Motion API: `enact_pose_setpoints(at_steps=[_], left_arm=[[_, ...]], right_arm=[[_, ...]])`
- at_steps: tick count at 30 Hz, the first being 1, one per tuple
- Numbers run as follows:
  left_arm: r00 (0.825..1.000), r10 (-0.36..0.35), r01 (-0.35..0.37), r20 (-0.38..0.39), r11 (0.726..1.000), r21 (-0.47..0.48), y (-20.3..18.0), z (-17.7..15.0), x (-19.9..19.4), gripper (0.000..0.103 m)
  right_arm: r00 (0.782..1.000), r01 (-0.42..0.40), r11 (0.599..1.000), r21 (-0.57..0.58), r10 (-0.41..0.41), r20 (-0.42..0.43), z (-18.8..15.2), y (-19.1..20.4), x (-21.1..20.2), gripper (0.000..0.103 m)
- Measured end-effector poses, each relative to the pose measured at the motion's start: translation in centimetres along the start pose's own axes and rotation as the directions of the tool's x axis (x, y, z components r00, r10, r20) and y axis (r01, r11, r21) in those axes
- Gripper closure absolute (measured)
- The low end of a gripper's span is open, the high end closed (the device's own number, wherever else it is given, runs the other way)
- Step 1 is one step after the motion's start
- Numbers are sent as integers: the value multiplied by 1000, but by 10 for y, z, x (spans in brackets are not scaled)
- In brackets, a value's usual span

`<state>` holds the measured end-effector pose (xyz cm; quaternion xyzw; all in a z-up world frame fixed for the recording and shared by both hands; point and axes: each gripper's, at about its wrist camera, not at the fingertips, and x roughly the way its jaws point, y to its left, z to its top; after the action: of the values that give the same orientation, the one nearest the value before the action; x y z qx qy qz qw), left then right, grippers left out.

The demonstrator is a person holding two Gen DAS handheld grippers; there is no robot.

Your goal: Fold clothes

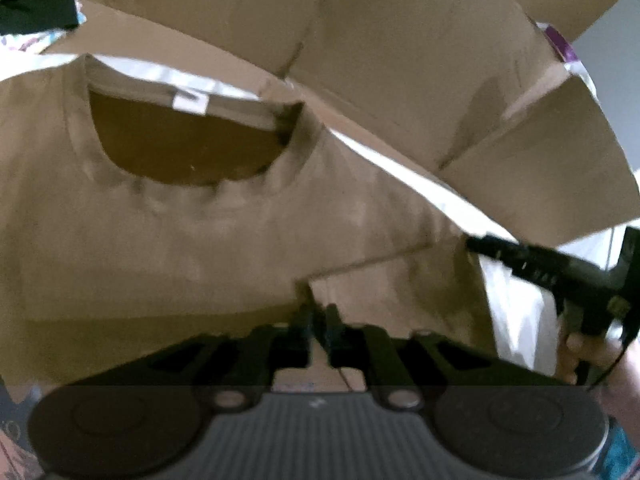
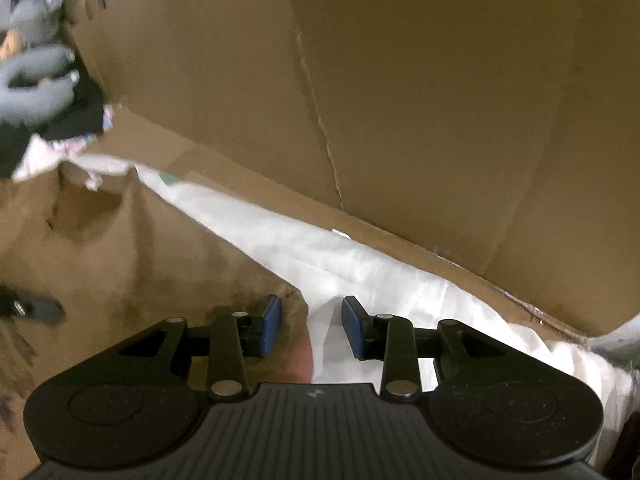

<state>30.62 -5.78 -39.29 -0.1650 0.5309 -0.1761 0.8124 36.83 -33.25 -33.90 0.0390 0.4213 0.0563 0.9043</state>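
Left wrist view, nearest first: pinching with the left gripper [image 1: 319, 320], fingers drawn almost together on a raised fold of the tan short-sleeved cotton T-shirt [image 1: 200, 240]; blurring at the tips, so judging that grip as likely rather than certain. Lying spread and front up on the rumpled white bed sheet [image 2: 360, 264], with the ribbed round collar [image 1: 180, 196] and small white neck label [image 1: 188, 101] pointing away.

Right wrist view: hanging wide open with the right gripper [image 2: 310, 326], flat blue rubber pads [image 2: 272, 324] standing apart on either side of the shirt's near edge, gripping nothing.

Risking, from here:
- catching sheet along with shirt on closing, since both are showing between those open pads, and so dragging the bedding into the fold;
- pulling with one side only, skewing the crease and bunching the collar;
- slipping off the thin fold on the left, the bite looking shallow.

Farther off: crowding against the creased brown cardboard sheets [image 2: 420, 100] just behind the collar, leaving little room for swinging cloth; beyond them, snagging on the jumbled heap of grey, black and patterned clothes [image 2: 36, 80].
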Motion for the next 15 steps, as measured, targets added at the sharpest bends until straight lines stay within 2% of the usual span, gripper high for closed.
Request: enact_pose_setpoints(at_steps=[1,2,5,7,11,13,15], left_arm=[[1000,-8,8,-16,1000,14,-2,-1,-3,78],[999,-9,10,-37,999,32,-5,-3,-6,75],[994,28,-18,-106,995,93,-15,-8,-16,74],[992,19,-7,-122,995,98,-19,-14,-25,74],[993,17,-6,-119,996,92,-27,-26,-35,72],[994,19,-10,-107,996,86,-30,-32,-37,64],[995,21,-13,-95,997,80,-34,-39,-39,65]], right_arm=[[1000,-18,1000,16,18,5,1,-2,-7,62],[999,-37,999,24,37,8,2,-3,-13,61],[997,-70,997,15,70,12,3,-3,-35,61],[997,-81,996,21,81,21,1,-3,-50,61],[995,-97,995,17,97,29,-13,-2,-72,61],[993,-114,993,33,114,16,-22,-3,-78,61],[992,-123,992,29,122,7,-29,-1,-83,61]])
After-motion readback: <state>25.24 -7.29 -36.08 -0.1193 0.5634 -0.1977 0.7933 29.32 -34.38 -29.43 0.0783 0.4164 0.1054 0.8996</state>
